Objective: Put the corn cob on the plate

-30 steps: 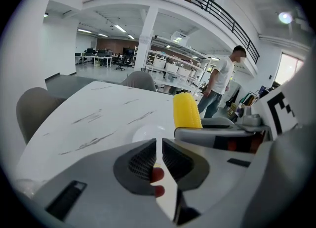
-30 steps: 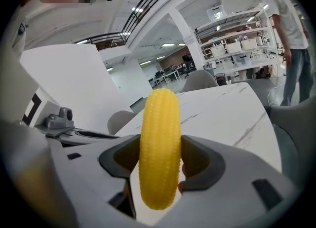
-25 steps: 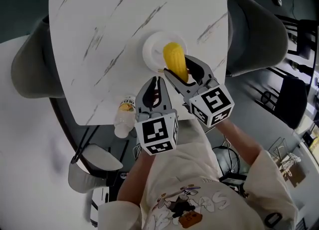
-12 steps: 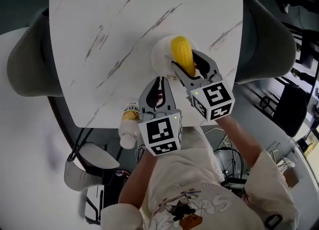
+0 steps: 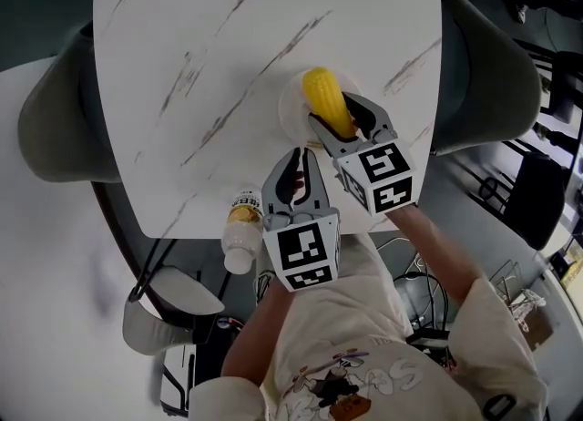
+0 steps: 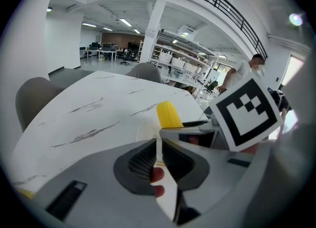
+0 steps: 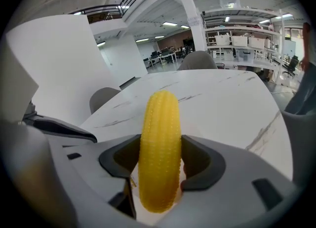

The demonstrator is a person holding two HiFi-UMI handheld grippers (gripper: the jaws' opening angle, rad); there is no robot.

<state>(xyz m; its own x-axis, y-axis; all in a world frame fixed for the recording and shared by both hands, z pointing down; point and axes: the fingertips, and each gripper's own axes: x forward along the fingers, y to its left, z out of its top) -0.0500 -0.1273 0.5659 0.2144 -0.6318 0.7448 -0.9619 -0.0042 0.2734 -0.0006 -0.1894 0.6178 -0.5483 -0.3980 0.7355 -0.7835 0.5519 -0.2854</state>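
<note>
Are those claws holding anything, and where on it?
The right gripper clamps the corn cob around its middle; the left gripper, jaws shut, holds nothing.

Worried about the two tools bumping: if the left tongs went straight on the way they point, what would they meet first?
Most likely the right tongs, whose near side sits just ahead, shut on the corn cob over the plate. The left tongs are shut; depth is hard to judge.

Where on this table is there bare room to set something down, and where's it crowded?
Bare: the table left of and beyond the plate, out to its far edges. Crowded: the near right corner, where the right gripper holds the corn cob at the plate, the left gripper sits beside it, and a bottle shows at the near edge.
</note>
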